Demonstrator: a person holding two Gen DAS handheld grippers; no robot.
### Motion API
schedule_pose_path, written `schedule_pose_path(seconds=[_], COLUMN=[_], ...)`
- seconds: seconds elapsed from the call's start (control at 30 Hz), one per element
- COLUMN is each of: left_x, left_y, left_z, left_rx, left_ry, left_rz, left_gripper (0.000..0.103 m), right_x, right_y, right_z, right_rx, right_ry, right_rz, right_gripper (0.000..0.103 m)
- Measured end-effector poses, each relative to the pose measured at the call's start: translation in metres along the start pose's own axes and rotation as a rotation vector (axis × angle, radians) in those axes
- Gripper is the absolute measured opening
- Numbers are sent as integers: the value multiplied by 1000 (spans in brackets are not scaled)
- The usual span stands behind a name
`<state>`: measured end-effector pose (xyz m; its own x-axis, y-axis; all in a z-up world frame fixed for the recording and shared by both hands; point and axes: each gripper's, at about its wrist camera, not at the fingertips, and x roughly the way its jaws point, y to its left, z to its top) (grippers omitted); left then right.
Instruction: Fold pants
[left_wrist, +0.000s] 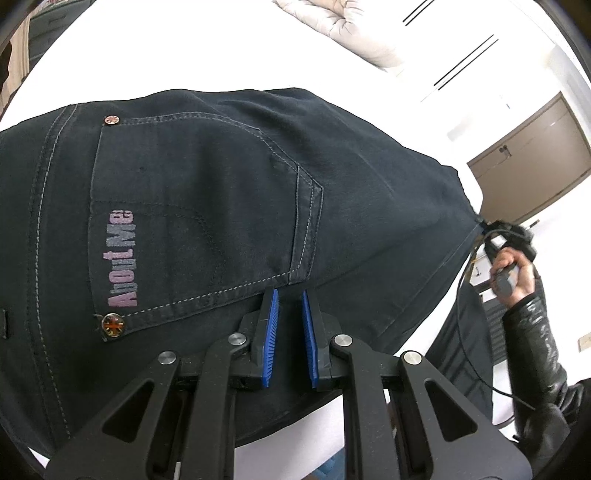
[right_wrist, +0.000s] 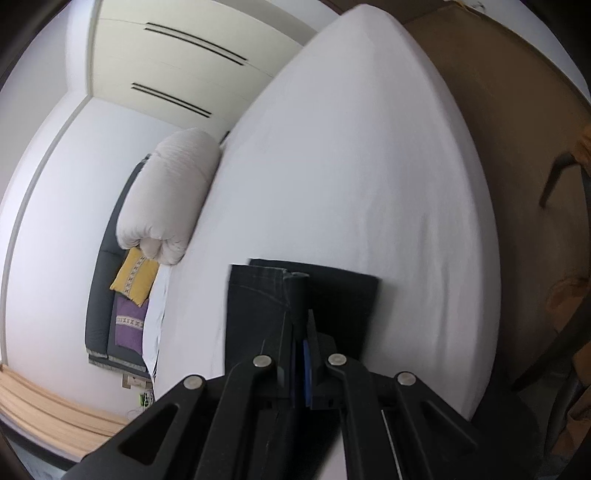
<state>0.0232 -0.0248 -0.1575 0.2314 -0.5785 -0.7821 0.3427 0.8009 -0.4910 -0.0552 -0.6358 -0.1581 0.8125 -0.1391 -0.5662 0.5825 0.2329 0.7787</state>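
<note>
Left gripper (left_wrist: 289, 295): fingers parted by a narrow gap, empty, tips over the pants (left_wrist: 221, 192) just below the back pocket (left_wrist: 192, 221). Right gripper (right_wrist: 300, 314): clamped onto the pants' hem end, at 3 o'clock in the left view. Pants lie spread on the white bed (right_wrist: 351, 166).

The left gripper (left_wrist: 290, 299) hangs low with its blue-padded fingers (left_wrist: 270, 325) parted, a clear gap between them and nothing caught there. Off to its right, the person's right hand (left_wrist: 511, 271), in a shiny black sleeve, grasps the handle of the right gripper (right_wrist: 301, 332), whose jaws are pressed together on dark cloth.
</note>
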Motion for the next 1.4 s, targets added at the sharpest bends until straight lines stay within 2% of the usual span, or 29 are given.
schedule_pose_path(seconds=[0.1, 0.3, 0.7, 0.77, 0.87, 0.9, 0.97, 1.0, 1.03, 1.13, 1.2, 1.23, 1.27, 1.3, 1.4], left_x=[-2, -6, -10, -12, -16, -15, -16, -16, -15, -14, -14, -15, -15, -16, -18], left_y=[2, 8, 11, 10, 10, 10, 11, 11, 12, 14, 14, 16, 16, 16, 18], left_z=[0, 0, -7, -9, -12, -13, -16, -16, -17, -21, -24, -24, -25, -25, -27], left_rx=[5, -5, -15, -18, -23, -26, -26, -27, -26, -24, -24, -26, -27, -28, -26], left_ry=[-1, -6, -26, -30, -42, -46, -58, -63, -66, -82, -93, -96, -99, -99, -101], left_rz=[2, -17, -18, -18, -22, -24, -30, -32, -33, -38, -40, -42, -44, -45, -49], left_gripper=[13, 13, 13, 13, 13, 13, 13, 13, 13, 13, 13, 13, 13, 13, 13], right_x=[9, 13, 20, 23, 16, 9, -10, -19, -27, -36, -35, -34, -28, -22, -2], right_y=[-17, -19, -11, -15, -20, -16, -2, 4, 12, 48, 77, 83, 93, 97, 101], right_z=[-2, 6, 12, 13, 21, 22, 23, 21, 16, -24, -78, -97, -132, -156, -208], right_rx=[40, 59, -4, 7, 28, 2, -73, -88, -99, -212, -302, -315, -325, -319, -253], right_ry=[12, 33, 69, 81, 100, 83, 38, 24, 36, 223, 424, 486, 610, 689, 839], right_rz=[9, 48, 10, 37, 65, 41, -47, -60, -32, 93, 202, 232, 280, 306, 345], right_gripper=[3, 3, 3, 2, 6, 12, 32, 56, 66, 66, 65, 61, 60, 59, 58])
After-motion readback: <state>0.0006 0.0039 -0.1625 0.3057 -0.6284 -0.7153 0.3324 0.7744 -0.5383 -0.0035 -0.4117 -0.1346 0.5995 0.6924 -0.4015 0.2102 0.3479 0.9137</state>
